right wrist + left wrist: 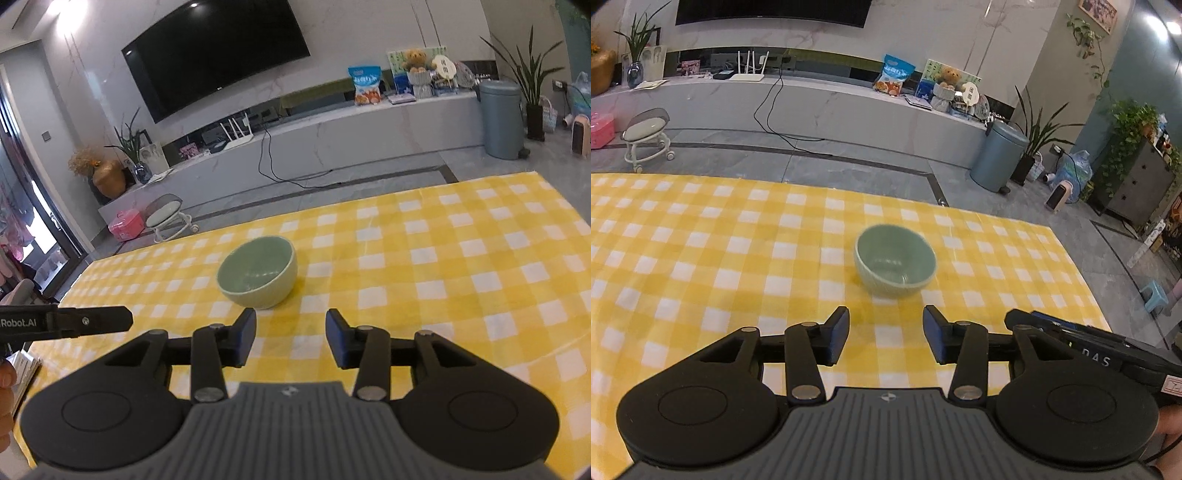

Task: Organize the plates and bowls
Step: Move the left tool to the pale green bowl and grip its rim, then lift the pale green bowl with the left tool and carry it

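A pale green bowl (894, 260) stands upright and empty on the yellow-and-white checked tablecloth (701, 258). My left gripper (885, 334) is open just short of the bowl, its blue-padded fingers apart with only cloth between them. In the right wrist view the same bowl (257, 272) sits ahead and a little left of my right gripper (290, 338), which is also open and holds nothing. The right gripper's body (1089, 350) shows at the lower right of the left wrist view; the left gripper's body (66, 321) enters the right wrist view from the left.
The table's far edge (849, 188) drops to a grey tiled floor. Beyond it are a long white TV bench (812, 103), a small wheeled stool (646, 136), a grey-blue bin (997, 155) and potted plants (1041, 136). Part of a hand (5, 391) shows at the left edge.
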### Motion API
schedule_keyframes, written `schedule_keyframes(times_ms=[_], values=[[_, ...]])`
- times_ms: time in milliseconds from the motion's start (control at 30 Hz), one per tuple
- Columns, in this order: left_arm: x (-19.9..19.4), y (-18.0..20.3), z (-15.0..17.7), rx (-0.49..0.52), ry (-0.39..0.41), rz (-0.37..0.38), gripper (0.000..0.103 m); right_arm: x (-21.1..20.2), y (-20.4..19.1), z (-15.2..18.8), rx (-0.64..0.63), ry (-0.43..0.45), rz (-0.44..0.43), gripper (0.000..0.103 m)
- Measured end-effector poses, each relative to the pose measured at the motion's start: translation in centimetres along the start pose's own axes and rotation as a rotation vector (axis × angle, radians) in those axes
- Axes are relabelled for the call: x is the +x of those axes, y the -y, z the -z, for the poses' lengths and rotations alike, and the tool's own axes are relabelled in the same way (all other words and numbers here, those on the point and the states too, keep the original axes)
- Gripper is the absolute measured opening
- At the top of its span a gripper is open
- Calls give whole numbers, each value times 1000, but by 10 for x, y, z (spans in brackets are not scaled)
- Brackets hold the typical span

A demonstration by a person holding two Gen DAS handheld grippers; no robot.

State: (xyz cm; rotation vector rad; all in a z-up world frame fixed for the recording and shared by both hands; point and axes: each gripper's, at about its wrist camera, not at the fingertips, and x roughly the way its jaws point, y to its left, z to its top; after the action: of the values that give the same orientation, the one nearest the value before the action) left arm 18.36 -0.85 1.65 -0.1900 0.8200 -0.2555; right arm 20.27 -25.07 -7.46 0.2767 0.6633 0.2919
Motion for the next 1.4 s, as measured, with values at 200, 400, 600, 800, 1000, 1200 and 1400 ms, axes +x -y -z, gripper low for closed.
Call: schedule_keyframes(times_ms=[200, 400, 600, 800, 1000, 1200, 1400], values=[[27, -11, -15, -38, 5, 14, 55, 21, 9, -20, 48, -18, -12, 42], [53, -14, -28, -59, 6, 30, 55, 56, 22, -34, 187, -88, -48, 39], [85, -15, -40, -61, -11, 15, 54, 85, 17, -45, 235, -142, -75, 31], [119, -19, -40, -41, -79, -19, 47, 103, 6, -53, 228, -212, -64, 30], [137, -17, -39, -41, -140, -45, 18, 109, 2, -51, 227, -242, -80, 30], [131, -10, -39, -18, -158, -58, 14, 114, 6, -47, 250, -260, -72, 23], [118, 2, -37, 15, -173, -45, 14, 118, 6, -40, 253, -291, -14, 18]])
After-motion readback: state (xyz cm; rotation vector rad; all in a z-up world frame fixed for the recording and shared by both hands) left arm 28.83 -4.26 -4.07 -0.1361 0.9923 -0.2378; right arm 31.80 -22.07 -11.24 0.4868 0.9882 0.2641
